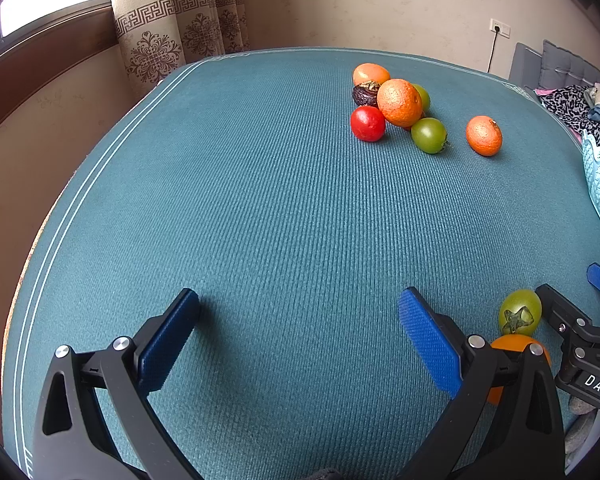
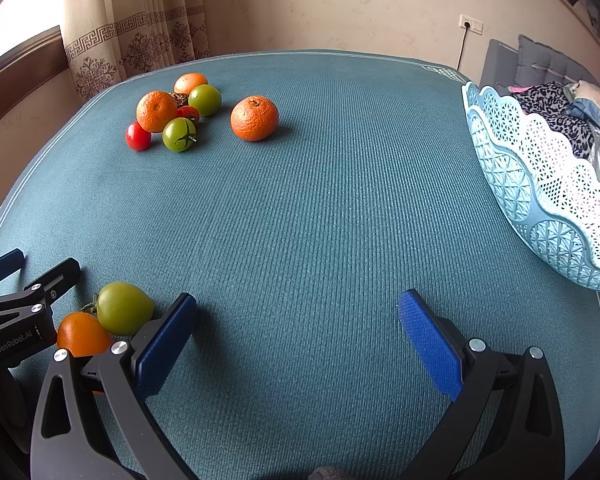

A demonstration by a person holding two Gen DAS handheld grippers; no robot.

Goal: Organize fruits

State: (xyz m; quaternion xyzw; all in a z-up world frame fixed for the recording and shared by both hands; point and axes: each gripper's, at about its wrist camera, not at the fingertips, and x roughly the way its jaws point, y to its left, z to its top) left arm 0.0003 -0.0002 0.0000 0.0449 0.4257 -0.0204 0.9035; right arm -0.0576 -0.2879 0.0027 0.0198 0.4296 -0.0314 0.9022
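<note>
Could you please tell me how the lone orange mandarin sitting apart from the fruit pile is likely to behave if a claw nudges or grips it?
The lone round orange mandarin with dimpled peel would probably roll if nudged, since it sits free on the flat teal woven mat. Its rough peel likely grips well against the ridged blue pads. It probably gives slightly under a firm squeeze.

Fruit cluster (image 2: 176, 114) far left on mat (image 2: 320, 220); 1 mandarin (image 2: 255, 118) just right of it; basket (image 2: 540, 200) far right; 2 fruits (image 2: 108, 320) near left.
</note>
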